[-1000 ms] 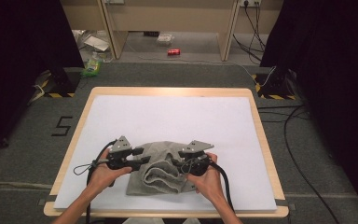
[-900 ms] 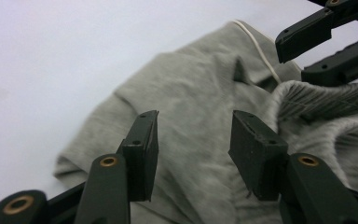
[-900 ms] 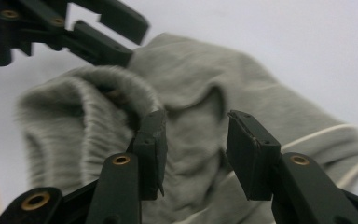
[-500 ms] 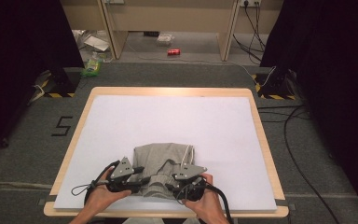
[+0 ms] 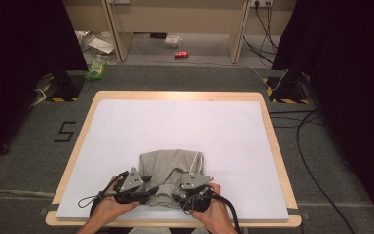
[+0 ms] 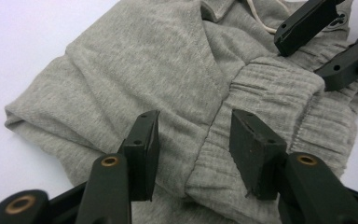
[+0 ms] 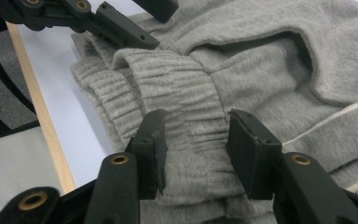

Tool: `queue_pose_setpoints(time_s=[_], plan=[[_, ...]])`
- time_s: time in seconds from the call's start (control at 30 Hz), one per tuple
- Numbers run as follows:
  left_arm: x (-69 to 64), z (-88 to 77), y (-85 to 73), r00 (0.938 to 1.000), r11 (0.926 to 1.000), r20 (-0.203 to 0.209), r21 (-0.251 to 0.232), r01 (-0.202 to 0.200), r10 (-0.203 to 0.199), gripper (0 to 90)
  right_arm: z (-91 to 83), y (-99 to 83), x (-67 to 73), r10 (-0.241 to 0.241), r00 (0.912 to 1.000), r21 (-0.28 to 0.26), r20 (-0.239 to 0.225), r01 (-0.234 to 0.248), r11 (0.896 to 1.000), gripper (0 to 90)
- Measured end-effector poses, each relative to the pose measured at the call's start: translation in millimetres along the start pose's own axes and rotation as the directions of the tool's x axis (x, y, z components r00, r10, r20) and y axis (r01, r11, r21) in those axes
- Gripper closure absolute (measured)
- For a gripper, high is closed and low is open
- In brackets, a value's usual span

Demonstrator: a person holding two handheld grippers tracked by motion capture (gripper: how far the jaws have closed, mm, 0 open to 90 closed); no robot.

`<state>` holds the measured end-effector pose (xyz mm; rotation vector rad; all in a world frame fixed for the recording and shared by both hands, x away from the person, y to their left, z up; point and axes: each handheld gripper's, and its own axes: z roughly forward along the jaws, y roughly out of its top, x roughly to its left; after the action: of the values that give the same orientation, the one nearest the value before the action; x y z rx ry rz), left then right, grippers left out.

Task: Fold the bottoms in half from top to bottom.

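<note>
Grey garment (image 5: 171,169) bunched at table (image 5: 272,146) near edge; both tongs parted, astride ribbed hem.

black grippers (image 5: 143,191) w/ grey plates, brass rivets.

A lab-like recording space: black curtains (image 5: 24,63) at left and right, hazard-striped stands (image 5: 282,90), floor cables (image 5: 311,146), white-covered surface (image 5: 175,122).

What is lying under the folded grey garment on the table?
The grey garment lies on a white sheet that covers the wooden table. The sheet shows all around it; whatever lies directly beneath the folds is covered.
</note>
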<state>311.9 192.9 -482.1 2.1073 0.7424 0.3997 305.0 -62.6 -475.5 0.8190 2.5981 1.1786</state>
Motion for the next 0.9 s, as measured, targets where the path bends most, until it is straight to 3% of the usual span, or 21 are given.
queue_pose_setpoints(time_s=[0.1,0.3,0.4,0.53,0.7,0.9], plan=[[7.7,-2.9,3.0,0.9981,0.998,0.02,-0.02,0.06,-0.059,45.1,-4.3,3.1,-3.9,0.034,0.9992,-0.034,-0.019,-0.034,0.999,49.2],[23.1,-10.0,12.0,0.9926,0.9914,0.027,-0.055,0.119,-0.118,43.0,-18.3,14.6,-15.2,0.033,0.999,-0.092,0.03,-0.03,0.995,47.8],[34.1,-10.5,17.7,0.9903,0.9882,0.012,-0.064,0.139,-0.138,42.9,-23.2,21.0,-26.2,0.042,0.9962,-0.104,0.077,-0.034,0.994,47.8],[51.1,-5.0,24.0,0.9873,0.9864,-0.03,-0.057,0.154,-0.156,42.8,-25.2,28.2,-49.8,0.082,0.9854,-0.109,0.149,-0.066,0.992,47.8],[72.6,6.6,27.1,0.979,0.9841,-0.103,-0.045,0.172,-0.176,43.0,-19.6,33.9,-78.9,0.136,0.9697,-0.1,0.203,-0.117,0.988,47.4],[87.1,25.3,23.7,0.9718,0.9805,-0.134,0.005,0.196,-0.194,42.5,-7.3,35.2,-98.7,0.183,0.9555,-0.086,0.231,-0.167,0.982,46.6]])
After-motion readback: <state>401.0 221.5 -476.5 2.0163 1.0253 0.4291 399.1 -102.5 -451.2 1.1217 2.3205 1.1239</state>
